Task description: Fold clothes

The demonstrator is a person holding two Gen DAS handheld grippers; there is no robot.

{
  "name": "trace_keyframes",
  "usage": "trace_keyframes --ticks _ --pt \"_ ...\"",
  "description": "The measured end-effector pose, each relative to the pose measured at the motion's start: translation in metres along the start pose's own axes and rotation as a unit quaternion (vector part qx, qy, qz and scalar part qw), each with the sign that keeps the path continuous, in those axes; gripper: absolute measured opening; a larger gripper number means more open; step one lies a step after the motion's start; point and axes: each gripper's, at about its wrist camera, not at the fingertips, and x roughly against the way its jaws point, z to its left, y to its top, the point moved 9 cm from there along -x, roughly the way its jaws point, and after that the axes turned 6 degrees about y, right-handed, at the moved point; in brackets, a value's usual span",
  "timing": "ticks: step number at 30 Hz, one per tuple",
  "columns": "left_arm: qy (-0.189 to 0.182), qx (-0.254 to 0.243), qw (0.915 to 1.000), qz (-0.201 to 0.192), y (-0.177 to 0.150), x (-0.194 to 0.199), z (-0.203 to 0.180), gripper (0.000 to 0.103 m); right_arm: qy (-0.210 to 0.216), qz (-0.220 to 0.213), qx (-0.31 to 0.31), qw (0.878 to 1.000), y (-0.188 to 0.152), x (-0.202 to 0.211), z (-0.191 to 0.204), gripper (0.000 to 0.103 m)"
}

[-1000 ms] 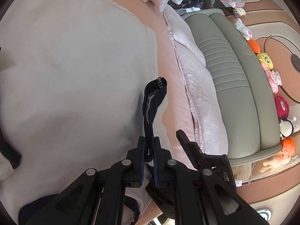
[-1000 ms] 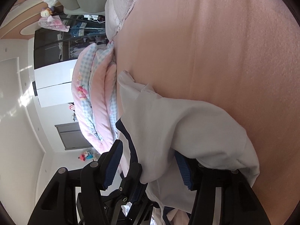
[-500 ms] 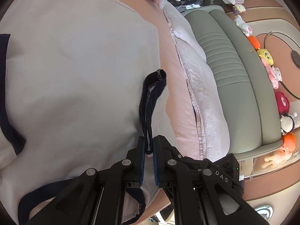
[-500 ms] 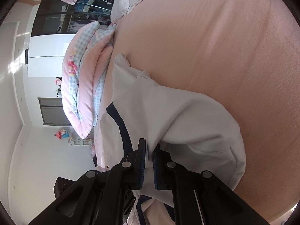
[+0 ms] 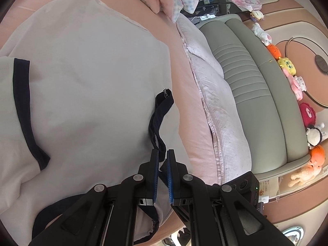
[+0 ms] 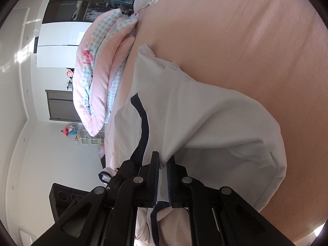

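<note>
A white T-shirt [image 5: 86, 78] with navy trim lies spread on the pink bed [image 5: 184, 94]. In the left wrist view my left gripper [image 5: 162, 153] is shut on the shirt's navy collar band [image 5: 158, 114], which rises in a loop from the fingers. A navy-edged sleeve [image 5: 22, 110] lies at the left. In the right wrist view my right gripper [image 6: 163, 160] is shut on a fold of the white T-shirt [image 6: 205, 119], which drapes over the fingers to the right. A navy sleeve band [image 6: 142, 127] runs up just left of the fingers.
A folded pink and blue checked quilt [image 6: 102, 82] lies at the shirt's far end on the bed sheet [image 6: 246, 41]. Beside the bed stands a grey-green padded headboard [image 5: 256, 94] with a row of plush toys [image 5: 291, 75]. The left gripper's body [image 6: 67, 196] shows low left.
The right gripper went from open to shut on a fold of the shirt. Both grippers drew back, and more of the shirt and its navy sleeve band came into view.
</note>
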Motion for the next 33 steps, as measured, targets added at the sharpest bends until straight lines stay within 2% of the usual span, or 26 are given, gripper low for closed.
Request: trace_keyframes --ticks 4,7,9,11,12,13,14,15,16,17,18,20,23,29,33 --pt "0.007 -0.017 0.9998 -0.002 0.0 0.006 0.0 0.006 -0.009 0.005 0.023 1.0 -0.006 -0.001 0.004 0.005" --pt "0.032 -0.048 0.9983 -0.007 -0.001 0.015 -0.001 0.006 -0.024 0.013 0.068 0.997 -0.009 -0.001 0.016 0.005" --pt "0.049 -0.069 0.9964 -0.011 -0.002 0.022 -0.001 0.007 -0.02 0.015 0.091 0.996 -0.014 0.001 0.025 0.006" --pt "0.066 -0.089 0.9937 -0.014 -0.003 0.028 -0.001 0.009 0.002 0.021 0.097 0.995 -0.019 0.002 0.033 0.007" --pt "0.078 -0.103 0.9914 -0.017 -0.003 0.033 -0.002 0.013 0.004 0.024 0.101 0.995 -0.021 0.003 0.036 0.009" --pt "0.096 -0.122 0.9877 -0.022 -0.003 0.038 -0.001 0.019 0.005 0.027 0.106 0.994 -0.023 0.003 0.038 0.021" --pt "0.114 -0.139 0.9834 -0.027 -0.003 0.043 -0.001 0.043 0.0 0.026 0.113 0.993 -0.024 0.005 0.039 0.048" --pt "0.128 -0.153 0.9793 -0.037 -0.003 0.049 -0.002 0.077 -0.009 0.019 0.119 0.993 -0.024 0.007 0.041 0.058" --pt "0.141 -0.165 0.9747 -0.055 -0.001 0.057 -0.001 0.086 -0.011 0.006 0.126 0.992 -0.023 0.01 0.044 0.07" --pt "0.147 -0.174 0.9711 -0.071 0.0 0.065 -0.001 0.09 -0.001 -0.003 0.131 0.991 -0.023 0.014 0.048 0.074" --pt "0.141 -0.176 0.9708 -0.082 0.001 0.071 -0.001 0.09 0.009 -0.003 0.133 0.991 -0.024 0.015 0.053 0.075" --pt "0.126 -0.164 0.9756 -0.074 0.002 0.078 0.001 0.09 0.029 0.0 0.138 0.99 -0.027 0.016 0.061 0.076" --pt "0.115 -0.146 0.9799 -0.073 0.004 0.088 0.004 0.09 0.02 0.003 0.152 0.988 -0.032 0.014 0.065 0.077" --pt "0.124 -0.131 0.9791 -0.094 0.006 0.111 0.011 0.09 0.013 0.024 0.178 0.984 -0.046 0.007 0.071 0.077" --pt "0.149 -0.131 0.9745 -0.105 0.005 0.128 0.02 0.09 -0.005 0.034 0.204 0.978 -0.053 0.0 0.077 0.077"
